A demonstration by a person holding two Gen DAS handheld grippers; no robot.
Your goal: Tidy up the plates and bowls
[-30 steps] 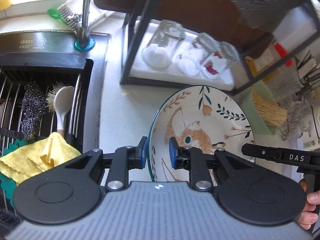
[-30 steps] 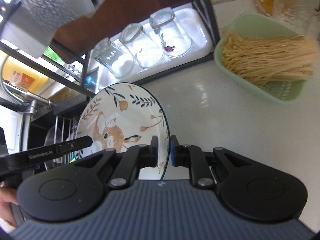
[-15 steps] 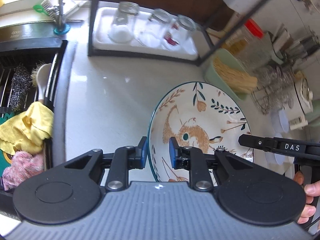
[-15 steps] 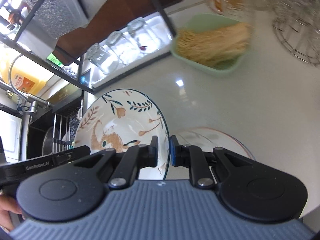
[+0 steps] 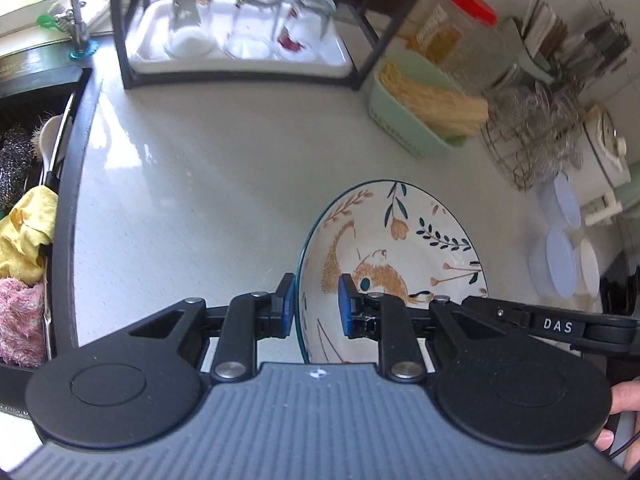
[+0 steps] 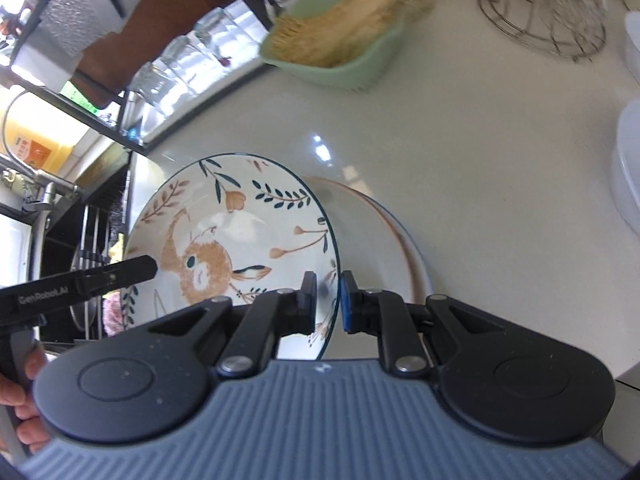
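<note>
While carried: fox-print plate (image 5: 394, 256) clenched at opposite rims by left gripper (image 5: 312, 308) and right gripper (image 6: 328, 300).
Next: lower onto plate stack (image 6: 384, 240), lower centre on desk (image 6: 480, 160); then release.

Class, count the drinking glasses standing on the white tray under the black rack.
3, all upside down in a row on the white tray: left glass, middle glass, right glass, which shows a red mark. None seems hidden.
</note>
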